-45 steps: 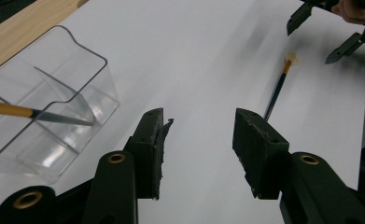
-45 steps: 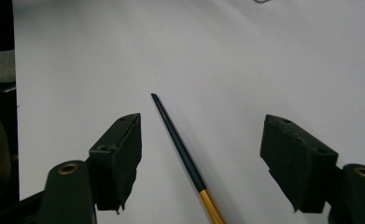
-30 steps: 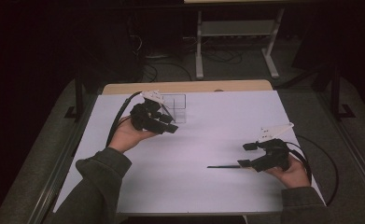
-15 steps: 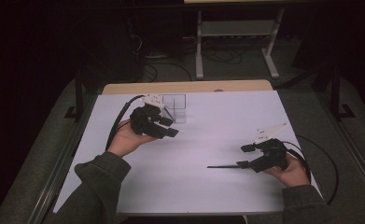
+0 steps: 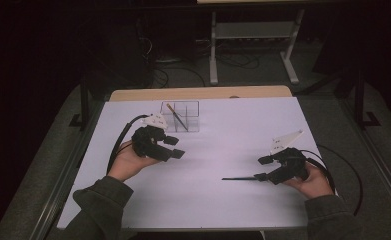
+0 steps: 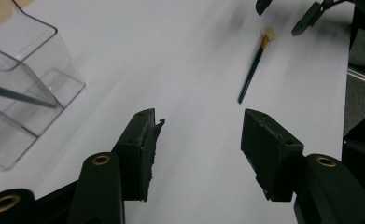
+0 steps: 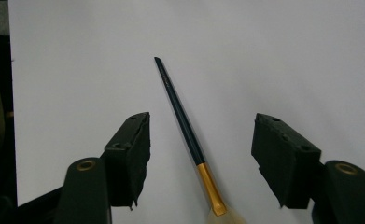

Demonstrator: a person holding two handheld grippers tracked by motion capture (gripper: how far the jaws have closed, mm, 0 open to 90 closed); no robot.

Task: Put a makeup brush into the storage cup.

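A dark-handled paintbrush with a gold ferrule lies flat on the white table sheet. My right gripper straddles its bristle end. In the right gripper view the brush runs between the jaws of that gripper, which have just been closing but stand apart from it. My left gripper is open and empty, its jaws just having opened wider, in front of a clear compartment box. A second brush leans inside the box. The left gripper view looks past its own gripper to the box and the lying brush.
A wooden table edge shows behind the sheet. Beyond it are a dark floor, cables and a metal stand. Black cables trail from both grippers, one looping off the sheet's right side.
My left hand has drawn back from the clear box toward the near side and a little lower, which uncovers the brush inside it. The right hand has stayed in place.
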